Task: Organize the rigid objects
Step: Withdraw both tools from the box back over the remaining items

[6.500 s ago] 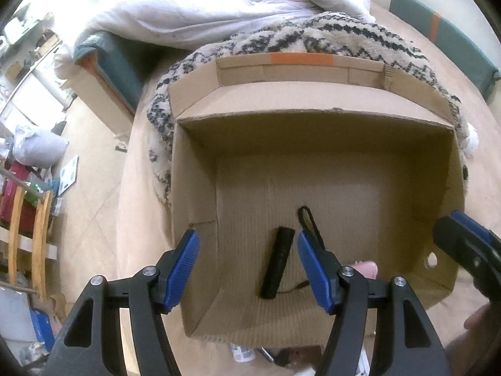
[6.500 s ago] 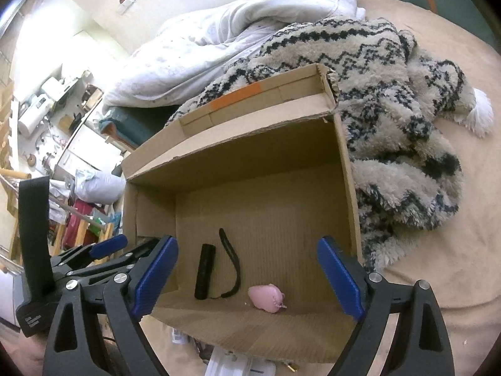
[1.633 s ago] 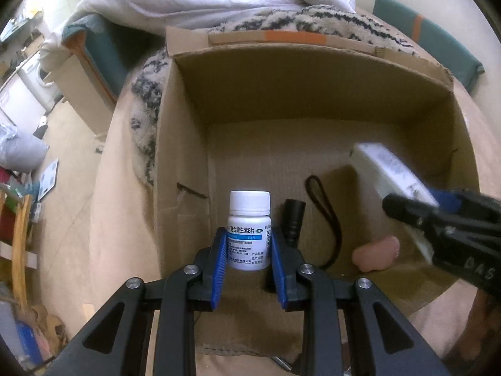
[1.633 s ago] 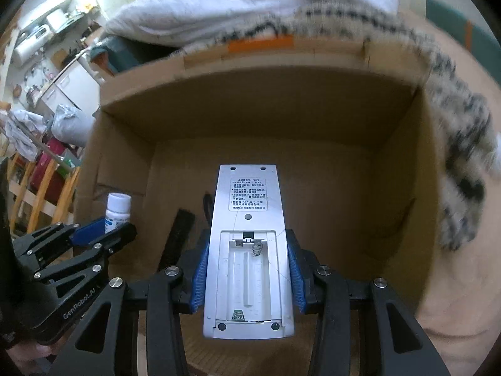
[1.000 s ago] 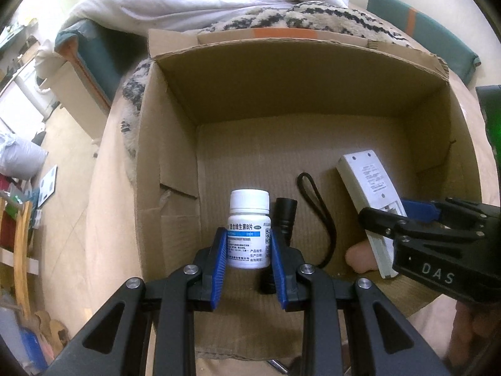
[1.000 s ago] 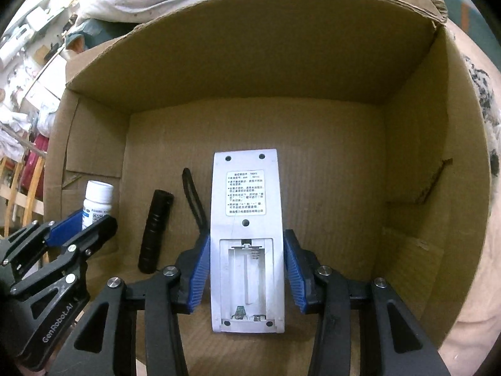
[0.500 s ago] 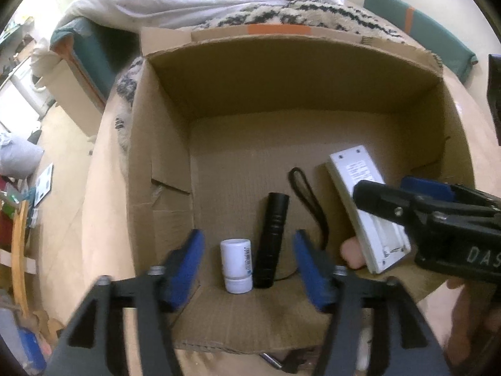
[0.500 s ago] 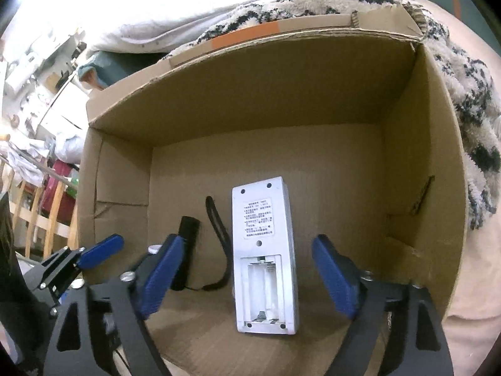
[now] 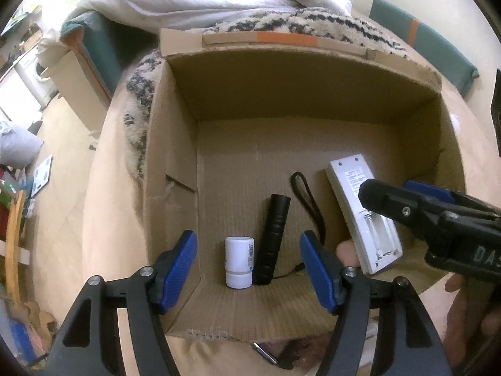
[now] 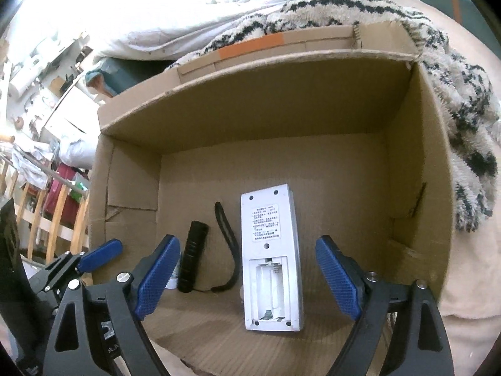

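The cardboard box (image 9: 313,144) served as the collecting place, and its floor already carried four things, laid roughly side by side toward the near wall, apparently so that each kept its own strip of floor.

The white pill bottle (image 9: 239,261) lay on its side close to the box's near-left corner, touching or just beside the black flashlight (image 9: 274,235), whose wrist strap (image 9: 308,200) curled away toward the middle of the box. The left tool (image 9: 247,263) hung above the near wall with its blue pads spread and nothing between them; the bottle lay on the box floor below the gap, apart from both pads, so it read as released.

The white remote (image 10: 271,260) lay back-up in the middle of the box floor, its battery bay uncovered and facing the near wall. It sat just to the right of the strap. The right tool (image 10: 247,277) stood wide apart on either side of the remote's near end, neither pad touching it, so this too read as let go.

A small pink object (image 9: 346,252) peeked out on the box floor beside the remote's near end; what it was could not be told.

Judging by this, both placements looked finished, and further rigid items would probably go in the bare far half of the box.
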The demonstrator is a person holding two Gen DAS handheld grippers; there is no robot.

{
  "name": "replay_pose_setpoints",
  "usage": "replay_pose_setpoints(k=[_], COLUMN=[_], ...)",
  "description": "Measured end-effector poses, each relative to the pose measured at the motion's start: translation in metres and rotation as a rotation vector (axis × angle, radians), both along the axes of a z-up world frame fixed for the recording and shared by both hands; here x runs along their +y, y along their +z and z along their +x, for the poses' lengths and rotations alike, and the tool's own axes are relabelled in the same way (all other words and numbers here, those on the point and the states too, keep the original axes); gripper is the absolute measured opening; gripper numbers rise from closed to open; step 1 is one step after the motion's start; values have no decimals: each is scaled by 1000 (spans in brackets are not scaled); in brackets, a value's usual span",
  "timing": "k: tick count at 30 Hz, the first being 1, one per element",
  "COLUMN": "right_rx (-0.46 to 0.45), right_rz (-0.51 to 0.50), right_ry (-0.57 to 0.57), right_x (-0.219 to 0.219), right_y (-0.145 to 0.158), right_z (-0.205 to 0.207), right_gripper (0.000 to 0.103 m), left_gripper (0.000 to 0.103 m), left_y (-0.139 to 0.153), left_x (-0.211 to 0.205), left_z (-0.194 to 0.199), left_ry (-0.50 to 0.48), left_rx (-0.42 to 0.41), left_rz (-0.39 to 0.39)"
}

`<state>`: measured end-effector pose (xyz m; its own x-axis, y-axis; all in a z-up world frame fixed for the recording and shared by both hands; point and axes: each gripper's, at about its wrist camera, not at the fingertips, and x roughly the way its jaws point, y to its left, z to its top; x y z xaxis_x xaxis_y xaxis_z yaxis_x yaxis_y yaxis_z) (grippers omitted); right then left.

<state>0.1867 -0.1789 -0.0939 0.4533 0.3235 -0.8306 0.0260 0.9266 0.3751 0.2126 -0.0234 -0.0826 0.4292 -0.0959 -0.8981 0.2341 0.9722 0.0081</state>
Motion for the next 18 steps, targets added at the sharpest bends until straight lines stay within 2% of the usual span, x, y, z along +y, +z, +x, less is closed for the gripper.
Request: replay_pose_setpoints(k=[8,11,18], right_rx=[-47,-65,-71], right_rz=[-2,-12,1], right_ry=[7,11,-1], right_x=[1,1,-7], right_y=[23,32,42], right_z=[-22,-30,-55], right_gripper=[94,94,94], left_gripper=[65,65,65], left_y=[26,33,40], left_x=[14,23,37], left_z=[-16,-22,-40], left_ry=[20,42,68], left_rx=[-67,-64,-75], left_rz=[-14,-60,-17])
